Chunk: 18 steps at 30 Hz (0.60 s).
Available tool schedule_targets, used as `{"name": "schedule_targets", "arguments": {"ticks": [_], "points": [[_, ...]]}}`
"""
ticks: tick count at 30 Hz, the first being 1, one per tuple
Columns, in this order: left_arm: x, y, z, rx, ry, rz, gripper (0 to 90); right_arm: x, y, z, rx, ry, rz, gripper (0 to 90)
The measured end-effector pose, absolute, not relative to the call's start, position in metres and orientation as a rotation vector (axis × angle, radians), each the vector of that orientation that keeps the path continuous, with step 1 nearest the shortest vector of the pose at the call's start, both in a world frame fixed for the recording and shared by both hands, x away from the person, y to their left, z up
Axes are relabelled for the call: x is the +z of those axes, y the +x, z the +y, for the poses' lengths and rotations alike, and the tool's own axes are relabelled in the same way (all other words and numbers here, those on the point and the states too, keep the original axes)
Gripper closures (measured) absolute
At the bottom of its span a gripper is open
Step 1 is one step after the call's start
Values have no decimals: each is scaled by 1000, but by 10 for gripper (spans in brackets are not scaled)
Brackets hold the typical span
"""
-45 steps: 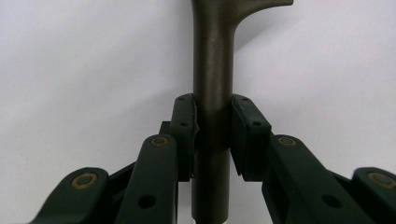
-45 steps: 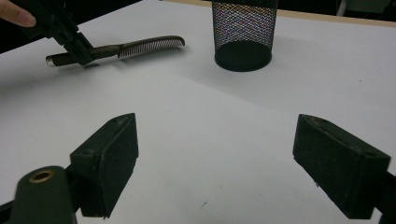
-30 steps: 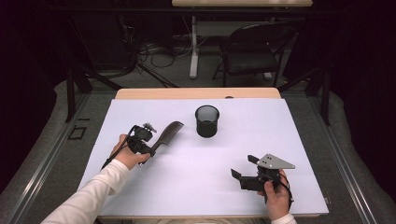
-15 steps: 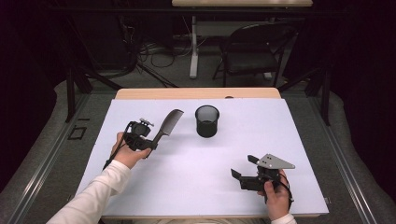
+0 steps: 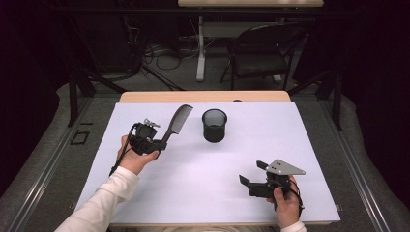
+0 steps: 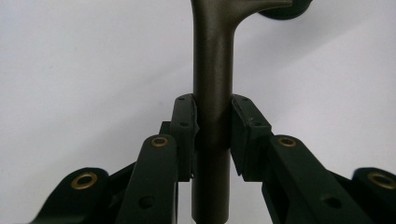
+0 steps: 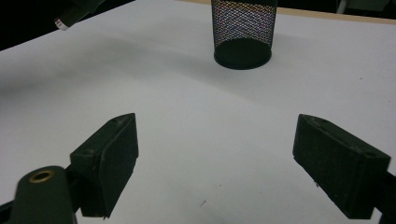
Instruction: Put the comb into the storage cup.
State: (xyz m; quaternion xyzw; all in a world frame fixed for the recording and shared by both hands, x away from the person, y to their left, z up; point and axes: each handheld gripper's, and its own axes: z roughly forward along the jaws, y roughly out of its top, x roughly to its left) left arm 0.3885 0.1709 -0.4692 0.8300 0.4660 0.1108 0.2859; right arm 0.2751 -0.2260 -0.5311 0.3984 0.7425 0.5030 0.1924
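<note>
Overhead, a white sheet (image 5: 203,183) covered the wooden table (image 5: 203,96). At left, the left gripper (image 5: 157,145) clamped a dark plastic comb (image 5: 176,121) aloft; the black mesh cup (image 5: 214,124) stood mid-table; the right gripper (image 5: 251,174) gaped empty. Behind stood a black folding chair (image 5: 263,58).

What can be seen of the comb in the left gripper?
The comb is dark, grey-brown and looks like plastic, with a round straight handle that widens into a toothed head. The left gripper clamps the handle between both pads, which press on opposite sides of it. The comb is lifted off the white table, slanting up and away with its head toward the black mesh cup, not touching it.
</note>
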Motion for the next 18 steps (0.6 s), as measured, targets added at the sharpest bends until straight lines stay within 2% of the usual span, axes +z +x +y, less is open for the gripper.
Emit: {"name": "schedule_targets", "arguments": {"ticks": [18], "points": [[-458,383,152,312,2110,1164,726,-532,275,-225,1408,1114,2090,140]]}}
